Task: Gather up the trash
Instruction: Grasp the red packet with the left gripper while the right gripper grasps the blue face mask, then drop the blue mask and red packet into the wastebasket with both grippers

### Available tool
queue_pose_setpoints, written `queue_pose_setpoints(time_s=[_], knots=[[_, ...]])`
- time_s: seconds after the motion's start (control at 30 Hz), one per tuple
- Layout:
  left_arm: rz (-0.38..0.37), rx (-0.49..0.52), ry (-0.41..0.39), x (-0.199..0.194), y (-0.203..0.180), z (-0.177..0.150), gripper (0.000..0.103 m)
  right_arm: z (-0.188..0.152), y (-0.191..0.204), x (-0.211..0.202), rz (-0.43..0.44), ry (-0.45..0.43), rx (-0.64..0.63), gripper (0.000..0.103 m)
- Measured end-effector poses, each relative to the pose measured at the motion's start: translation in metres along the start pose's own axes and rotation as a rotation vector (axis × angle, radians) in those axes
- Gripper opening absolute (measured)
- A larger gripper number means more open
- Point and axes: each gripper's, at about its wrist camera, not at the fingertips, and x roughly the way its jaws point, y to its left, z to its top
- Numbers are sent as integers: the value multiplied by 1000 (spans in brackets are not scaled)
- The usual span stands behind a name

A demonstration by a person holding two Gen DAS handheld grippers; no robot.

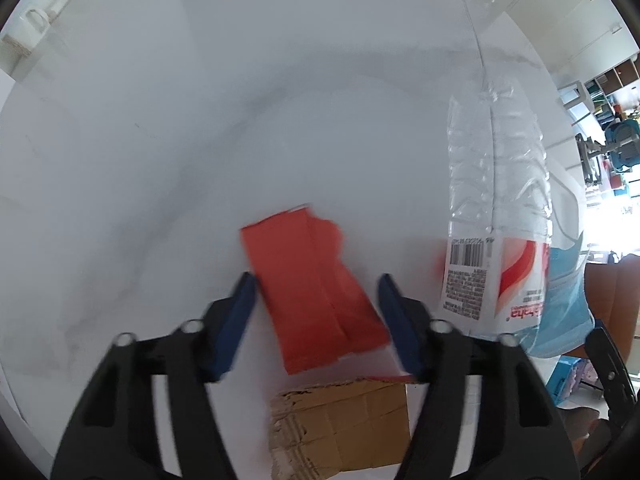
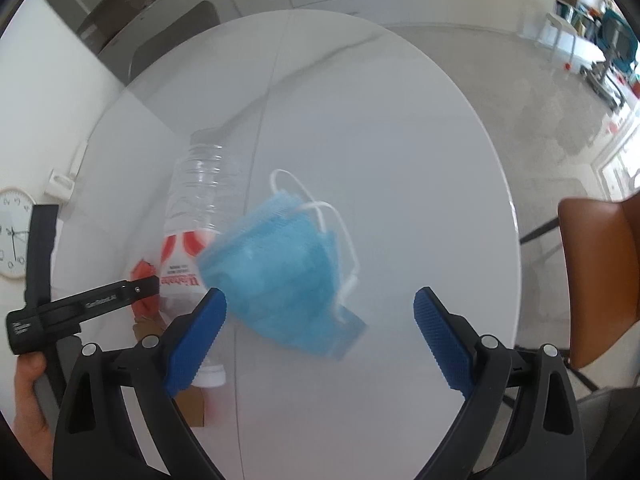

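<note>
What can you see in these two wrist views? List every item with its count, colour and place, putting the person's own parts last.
red paper: one, red, flat on the table between the left tongs' open fingers
cardboard piece: one, brown, on the table nearer than the red paper
plastic bottle: one, clear with a red and white label, lying on the table beside the mask
face mask: one, blue with white loops, on the table ahead of the right tongs
table: one, white, round
chair: one, brown, at the table's right edge
wall clock: one, white, far left
left tongs: one, black with blue pads, open
right tongs: one, black with blue pads, open
</note>
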Motion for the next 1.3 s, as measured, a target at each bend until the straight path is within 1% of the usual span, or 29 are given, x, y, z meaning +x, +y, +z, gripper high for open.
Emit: queue_pose_setpoints(time_s=[0.07, 0.2, 0.23, 0.4, 0.47, 0.5, 0.53, 0.57, 0.6, 0.63, 0.67, 0.7, 0.8, 0.87, 0.93, 1.07, 1.2, 1.3], knots=[[11, 12, -10, -1, -2, 1, 44, -1, -3, 0, 2, 2, 12, 94], [0, 11, -13, -3, -2, 5, 40, 0, 0, 6, 2, 22, 10, 94], [-2, 10, -12, -4, -1, 5, 38, 0, 3, 8, -3, 26, -1, 94], [9, 32, -17, -9, 2, 6, 36, 5, 20, 25, -1, 53, -66, 94], [0, 43, -19, -11, 9, 6, 36, 8, 26, 38, -10, 81, -84, 94], [-9, 55, -18, -14, 9, 6, 36, 8, 28, 43, -5, 93, -95, 90], [-7, 70, -23, -15, 12, 8, 36, 9, 30, 47, 4, 106, -102, 74], [0, 82, -31, -17, 12, 7, 36, 8, 32, 51, 14, 126, -106, 65], [12, 98, -42, -20, 10, 6, 36, 8, 32, 53, 27, 141, -106, 47], [22, 117, -53, -22, 7, 6, 36, 6, 32, 53, 33, 143, -110, 37], [27, 129, -62, -25, 4, 4, 36, 5, 34, 52, 37, 143, -122, 31], [31, 138, -72, -29, 3, 3, 36, 4, 35, 50, 41, 141, -134, 18], [41, 164, -100, -39, 0, -1, 35, 1, 38, 40, 24, 121, -151, 10], [52, 188, -119, -47, -1, -7, 36, -3, 40, 29, 20, 103, -163, 9], [50, 203, -131, -54, -3, -19, 36, -4, 45, 18, 10, 86, -174, 9], [44, 243, -166, -76, -7, -44, 36, -17, 47, -14, 7, 45, -194, 9], [21, 235, -197, -95, -13, -66, 36, -44, 45, -48, 2, 15, -215, 9], [30, 230, -225, -109, -12, -81, 36, -72, 41, -74, 1, 3, -230, 9]])
